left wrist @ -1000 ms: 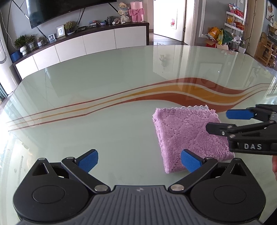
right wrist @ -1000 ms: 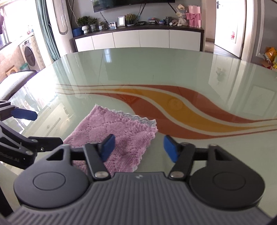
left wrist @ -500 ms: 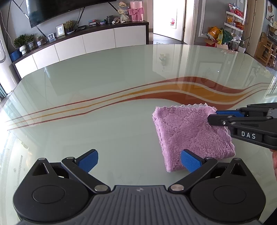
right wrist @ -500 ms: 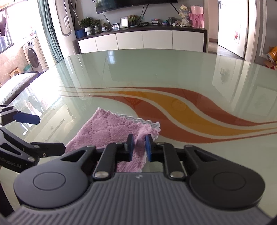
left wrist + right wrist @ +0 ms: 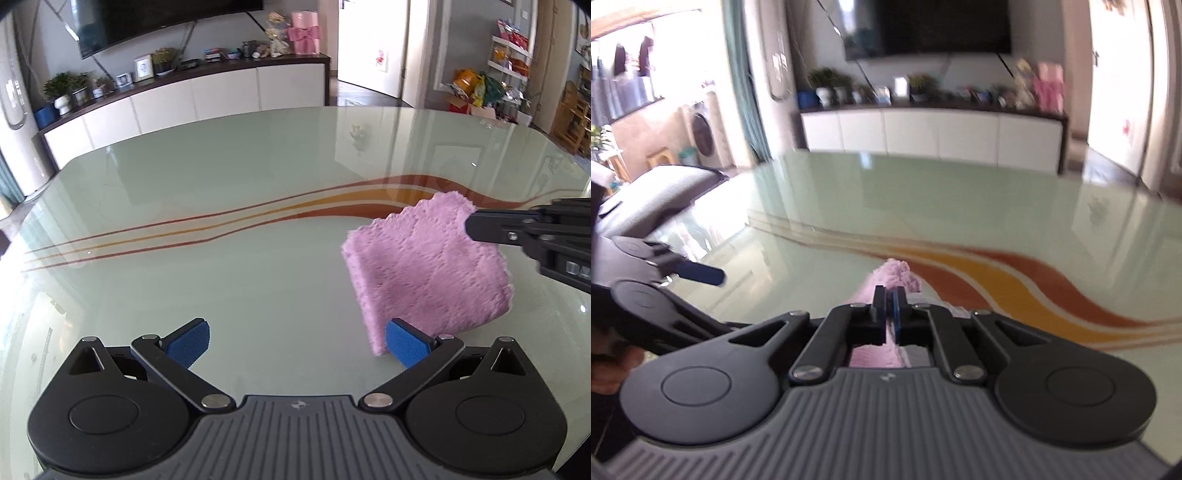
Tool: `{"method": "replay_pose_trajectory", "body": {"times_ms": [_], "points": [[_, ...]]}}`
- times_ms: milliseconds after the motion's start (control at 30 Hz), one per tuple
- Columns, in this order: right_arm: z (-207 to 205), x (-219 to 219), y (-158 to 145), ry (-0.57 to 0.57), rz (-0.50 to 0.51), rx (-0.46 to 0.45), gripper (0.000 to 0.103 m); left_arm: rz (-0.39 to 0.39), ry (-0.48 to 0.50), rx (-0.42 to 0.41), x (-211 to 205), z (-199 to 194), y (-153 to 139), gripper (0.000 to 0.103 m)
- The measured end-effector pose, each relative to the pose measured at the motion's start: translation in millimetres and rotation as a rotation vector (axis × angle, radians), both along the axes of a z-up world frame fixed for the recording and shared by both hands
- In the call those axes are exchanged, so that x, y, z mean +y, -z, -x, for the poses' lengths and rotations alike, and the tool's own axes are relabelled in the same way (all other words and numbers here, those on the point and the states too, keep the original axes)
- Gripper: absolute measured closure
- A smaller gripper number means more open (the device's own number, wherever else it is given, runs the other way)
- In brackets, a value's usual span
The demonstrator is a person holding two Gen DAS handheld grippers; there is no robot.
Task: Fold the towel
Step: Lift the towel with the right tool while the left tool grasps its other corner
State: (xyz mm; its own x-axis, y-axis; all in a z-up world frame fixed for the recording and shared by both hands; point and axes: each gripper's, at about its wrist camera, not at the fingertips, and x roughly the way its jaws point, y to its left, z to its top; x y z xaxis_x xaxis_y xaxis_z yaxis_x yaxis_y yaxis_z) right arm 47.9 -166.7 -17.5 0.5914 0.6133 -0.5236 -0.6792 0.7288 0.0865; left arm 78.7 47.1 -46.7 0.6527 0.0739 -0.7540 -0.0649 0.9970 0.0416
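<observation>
Bright daylight, glare on the glossy table (image 5: 221,192), fisheye-bent edges, motion-blurred right view.

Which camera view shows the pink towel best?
The left wrist view: nearly the whole towel shows, one corner lifted by the right tool. The right wrist view shows only a pinched tuft and a strip behind its shut pads.

The left wrist camera sits just behind its own gripper and looks down and forward across the shiny green glass table (image 5: 229,206) toward the long white cabinet (image 5: 207,96). The right wrist camera looks flatter, more toward that cabinet. Both see the fuzzy pink towel (image 5: 424,269) up close.
</observation>
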Motion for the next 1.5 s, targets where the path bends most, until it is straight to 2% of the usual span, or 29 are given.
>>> {"method": "replay_pose_trajectory", "body": {"times_ms": [133, 200, 300, 367, 433, 700, 767, 1000, 1133, 1267, 1367, 1433, 1500], "points": [[29, 14, -2, -0.091, 0.019, -0.027, 0.099, -0.01, -0.063, -0.012, 20, 23, -5, 0.001], [45, 24, 10, -0.162, 0.071, 0.002, 0.099, -0.012, -0.088, -0.013, 27, 32, -7, 0.001], [59, 29, 29, -0.194, 0.121, 0.025, 0.096, -0.011, -0.111, -0.019, 34, 45, -10, 0.001], [61, 24, 32, -0.181, 0.112, 0.036, 0.079, -0.011, -0.12, -0.024, 36, 51, -11, 0.001], [61, 14, 32, -0.157, 0.091, 0.046, 0.067, -0.013, -0.116, -0.034, 34, 59, -15, 0.001], [49, -12, 30, -0.076, 0.069, 0.062, 0.066, -0.01, -0.061, -0.053, 15, 66, -22, 0.001], [53, -16, 28, -0.059, 0.06, 0.053, 0.058, 0.014, -0.02, -0.062, 5, 68, -25, 0.001], [67, -45, 28, 0.013, 0.048, 0.046, 0.054, 0.12, 0.089, -0.105, -21, 73, -28, 0.001], [65, -56, 28, 0.057, 0.05, 0.046, 0.051, 0.179, 0.118, -0.125, -35, 66, -21, 0.012], [65, -65, 26, 0.088, 0.039, 0.038, 0.049, 0.194, 0.145, -0.104, -45, 58, -9, 0.025], [63, -67, 26, 0.098, 0.034, 0.037, 0.048, 0.186, 0.156, -0.099, -48, 54, -2, 0.041], [62, -66, 26, 0.098, 0.035, 0.038, 0.048, 0.205, 0.163, -0.094, -48, 51, 4, 0.058], [61, -65, 26, 0.097, 0.035, 0.039, 0.048, 0.213, 0.166, -0.092, -47, 51, 6, 0.068]]}}
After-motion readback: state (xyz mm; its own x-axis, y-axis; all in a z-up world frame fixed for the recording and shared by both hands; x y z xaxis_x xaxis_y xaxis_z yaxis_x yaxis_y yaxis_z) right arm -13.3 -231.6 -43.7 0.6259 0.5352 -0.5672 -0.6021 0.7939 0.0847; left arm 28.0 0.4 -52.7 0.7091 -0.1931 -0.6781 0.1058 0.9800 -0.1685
